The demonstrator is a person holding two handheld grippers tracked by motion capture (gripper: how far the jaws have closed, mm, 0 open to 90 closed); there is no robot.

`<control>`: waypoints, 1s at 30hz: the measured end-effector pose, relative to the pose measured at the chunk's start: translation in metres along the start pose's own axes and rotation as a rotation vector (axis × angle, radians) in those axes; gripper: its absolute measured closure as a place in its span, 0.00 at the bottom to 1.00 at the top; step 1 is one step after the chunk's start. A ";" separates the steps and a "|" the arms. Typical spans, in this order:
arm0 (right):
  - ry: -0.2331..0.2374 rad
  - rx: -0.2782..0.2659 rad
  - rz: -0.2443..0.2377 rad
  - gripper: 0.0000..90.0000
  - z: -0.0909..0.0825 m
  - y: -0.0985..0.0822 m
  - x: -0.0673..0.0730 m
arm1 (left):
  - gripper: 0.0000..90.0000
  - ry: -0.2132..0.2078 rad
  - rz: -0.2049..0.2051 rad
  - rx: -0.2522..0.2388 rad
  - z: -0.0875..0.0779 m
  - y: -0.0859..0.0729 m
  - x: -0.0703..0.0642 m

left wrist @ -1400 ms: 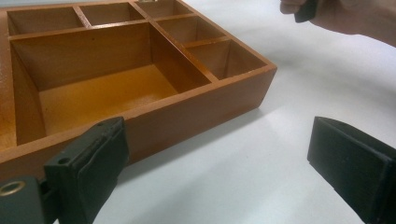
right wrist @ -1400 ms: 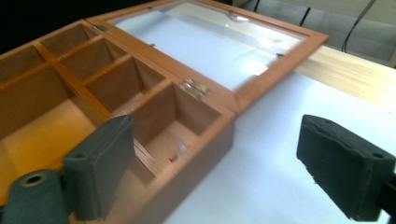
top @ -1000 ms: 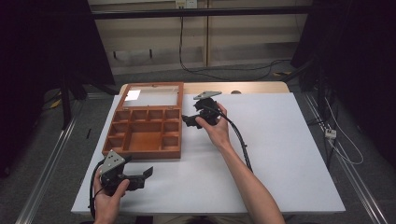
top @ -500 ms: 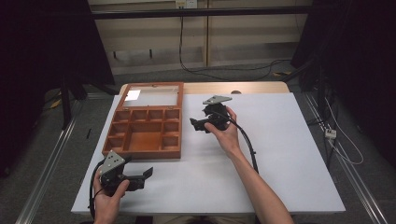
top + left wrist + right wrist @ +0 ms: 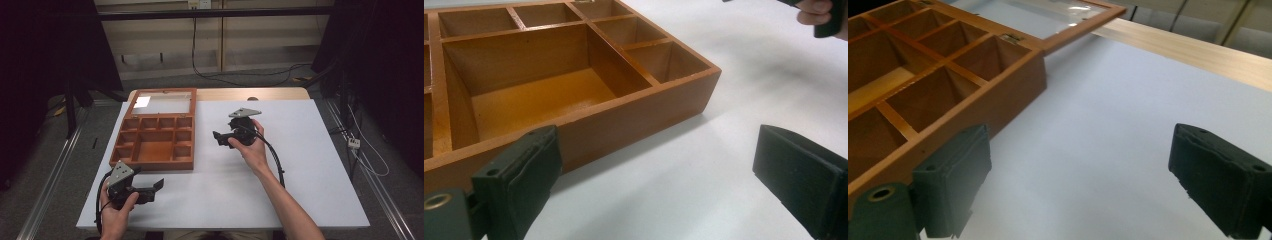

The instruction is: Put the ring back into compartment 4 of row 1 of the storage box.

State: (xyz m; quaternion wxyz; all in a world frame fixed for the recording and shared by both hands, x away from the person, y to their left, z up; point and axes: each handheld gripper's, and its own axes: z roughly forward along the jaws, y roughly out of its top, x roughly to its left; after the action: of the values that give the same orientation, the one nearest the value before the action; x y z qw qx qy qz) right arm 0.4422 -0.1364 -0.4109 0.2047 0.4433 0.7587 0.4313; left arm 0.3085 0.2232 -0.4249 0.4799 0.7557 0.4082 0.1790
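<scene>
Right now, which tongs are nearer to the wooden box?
Left. The left tongs sit just below the wooden box front edge; the right tongs hang farther off, beside it.

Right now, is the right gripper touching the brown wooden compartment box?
Apart. The high view shows white table between the right gripper and the brown wooden compartment box.

A lab: white table (image 5: 310, 165) between black curtains (image 5: 45, 60), floor cables (image 5: 240, 80)

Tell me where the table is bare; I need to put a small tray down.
The table lies bare right of the right gripper to the far edge, and along the near edge between the two forearms. It is crowded at the left: the wooden box with its open lid, and the left gripper just below it.
</scene>
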 end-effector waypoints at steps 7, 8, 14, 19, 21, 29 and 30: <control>-0.013 -0.005 0.024 0.10 -0.020 -0.011 -0.008 | 0.06 0.005 -0.001 0.003 0.000 0.000 0.000; -0.016 0.005 0.027 0.10 -0.022 -0.012 -0.009 | 0.06 0.005 0.001 0.006 0.000 0.000 0.000; -0.039 0.009 0.041 0.08 -0.035 -0.024 -0.018 | 0.06 0.007 -0.004 0.003 0.000 0.000 0.000; -0.044 -0.008 0.049 0.07 -0.048 -0.032 -0.022 | 0.06 0.002 -0.002 0.000 0.001 0.000 0.000; -0.059 0.006 0.054 0.07 -0.052 -0.034 -0.023 | 0.06 0.003 0.001 0.003 0.001 0.000 -0.001; -0.092 0.019 0.037 0.09 -0.069 -0.046 -0.020 | 0.06 0.004 0.006 0.014 0.002 0.000 -0.001; -0.094 0.018 0.041 0.09 -0.071 -0.048 -0.020 | 0.06 0.004 0.007 0.013 0.002 0.000 -0.002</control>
State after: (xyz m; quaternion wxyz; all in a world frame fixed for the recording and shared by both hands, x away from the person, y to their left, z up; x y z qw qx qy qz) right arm 0.3799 -0.1982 -0.4134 0.2271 0.4802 0.7429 0.4074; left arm 0.3091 0.2206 -0.4258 0.4735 0.7599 0.4078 0.1792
